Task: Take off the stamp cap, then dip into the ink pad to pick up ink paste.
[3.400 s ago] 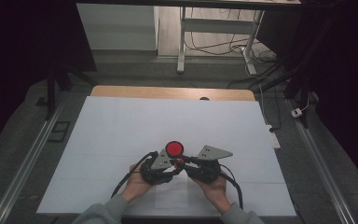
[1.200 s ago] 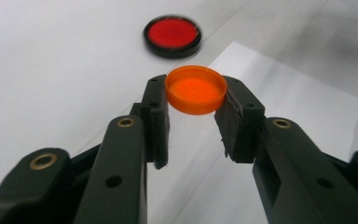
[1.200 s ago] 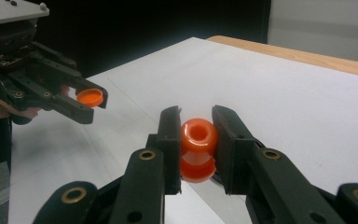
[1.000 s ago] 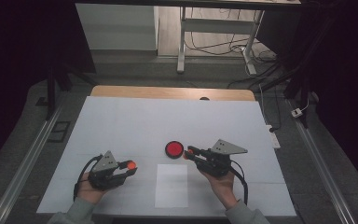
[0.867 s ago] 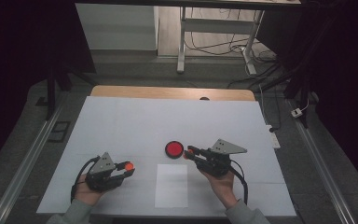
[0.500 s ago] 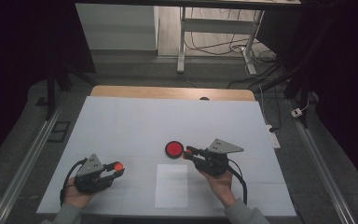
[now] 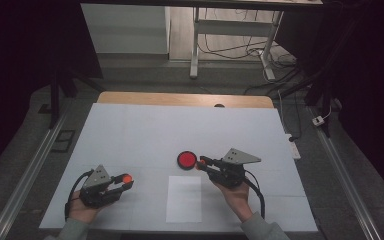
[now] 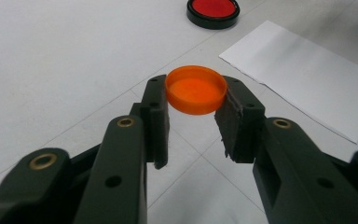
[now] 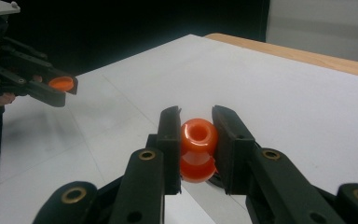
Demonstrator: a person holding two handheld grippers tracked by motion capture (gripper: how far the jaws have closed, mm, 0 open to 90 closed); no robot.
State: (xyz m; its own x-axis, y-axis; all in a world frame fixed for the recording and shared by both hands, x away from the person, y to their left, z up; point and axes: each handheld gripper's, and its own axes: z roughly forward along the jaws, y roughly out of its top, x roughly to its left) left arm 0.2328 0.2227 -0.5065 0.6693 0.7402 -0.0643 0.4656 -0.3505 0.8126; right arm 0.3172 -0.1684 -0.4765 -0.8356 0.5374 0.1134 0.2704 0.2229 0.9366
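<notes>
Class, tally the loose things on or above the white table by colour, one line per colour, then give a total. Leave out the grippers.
Orange: 2, the cap in the left gripper and the small bottle in the right gripper
Red and black: 1, the round disc
White: 1, the paper sheet
Total: 4

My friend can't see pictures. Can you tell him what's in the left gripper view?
Two black tongs pinch a small round orange cap by its edges, just above a white table. Farther off on the table are a white sheet of paper and a round red disc with a black rim.
</notes>
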